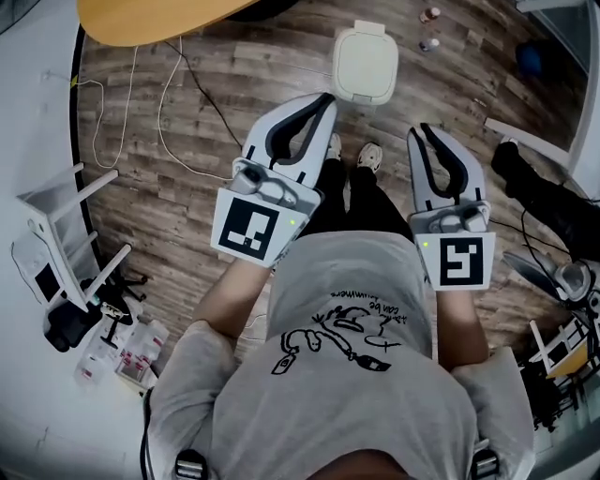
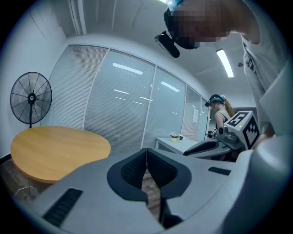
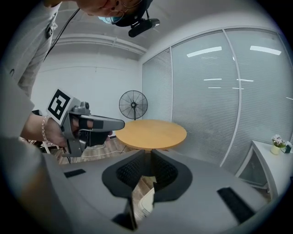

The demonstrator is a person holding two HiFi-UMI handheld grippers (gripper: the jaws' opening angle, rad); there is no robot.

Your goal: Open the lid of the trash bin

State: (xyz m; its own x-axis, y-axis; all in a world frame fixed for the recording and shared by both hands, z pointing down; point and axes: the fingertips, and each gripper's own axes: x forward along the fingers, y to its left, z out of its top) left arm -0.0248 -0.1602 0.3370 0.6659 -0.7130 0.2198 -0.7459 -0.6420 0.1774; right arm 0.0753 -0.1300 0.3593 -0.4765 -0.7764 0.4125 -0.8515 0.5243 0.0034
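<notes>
A white trash bin [image 1: 366, 64] stands on the wood floor ahead of the person's shoes, its lid down. A sliver of the bin [image 3: 147, 201] shows through the right jaws. In the head view my left gripper [image 1: 326, 97] hangs just short of the bin's near left corner, apart from it. In its own view the left gripper [image 2: 146, 150] has its tips touching and holds nothing. My right gripper [image 1: 424, 129] hangs to the right of the bin and nearer the person. Its tips [image 3: 149, 153] stand a narrow gap apart, nothing between them.
A round wooden table [image 1: 159, 19] stands at the far left, with cables [image 1: 159, 112] trailing over the floor beside it. A white chair frame [image 1: 66, 225] and bags lie at the left. More gear sits at the right [image 1: 553, 216]. A standing fan [image 2: 30, 98] and glass walls ring the room.
</notes>
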